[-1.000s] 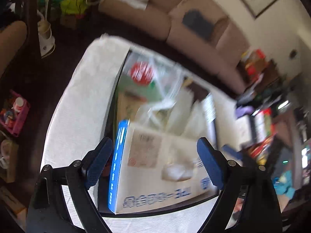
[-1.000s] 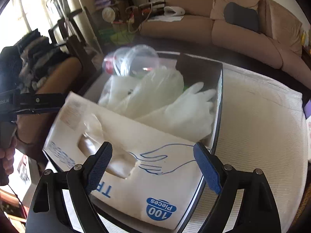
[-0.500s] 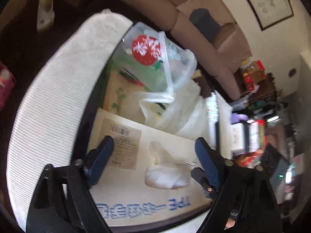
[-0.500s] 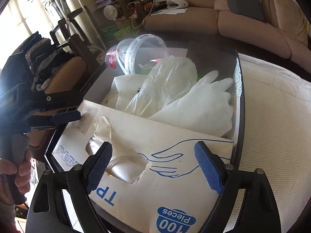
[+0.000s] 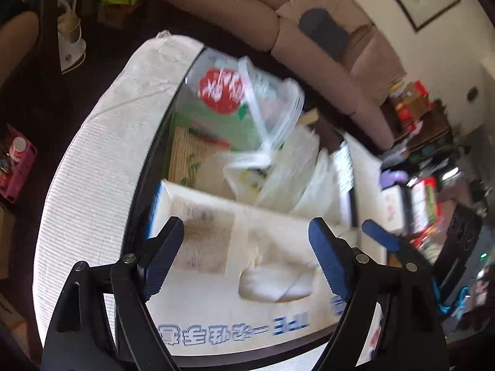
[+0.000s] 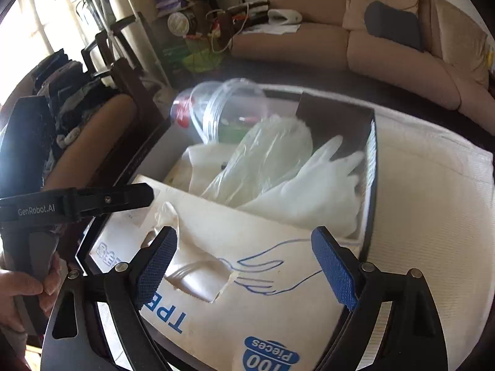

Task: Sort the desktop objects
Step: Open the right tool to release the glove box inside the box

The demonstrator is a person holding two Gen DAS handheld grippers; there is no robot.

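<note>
Left tool (image 5: 246, 241) jaws wide, just been closing then opening, nothing gripped, above glove box (image 5: 241, 278). Right tool (image 6: 244, 258) jaws wide, empty, over same box (image 6: 247, 278). Box lies in near end of dark tray (image 6: 371, 185) on white-covered tabletop (image 6: 433, 216). Behind box in tray: loose white glove (image 6: 321, 182), plastic bag (image 6: 269, 157), clear plastic cup (image 6: 229, 108).

Glove box (image 6: 247, 318) reads "TPE" in blue and "100 Pieces" in a blue badge, left claw (image 6: 102, 199) arm marked "GenRobot.AI", other blue print on the box and its sticker label (image 5: 202, 241) too blurred.
</note>
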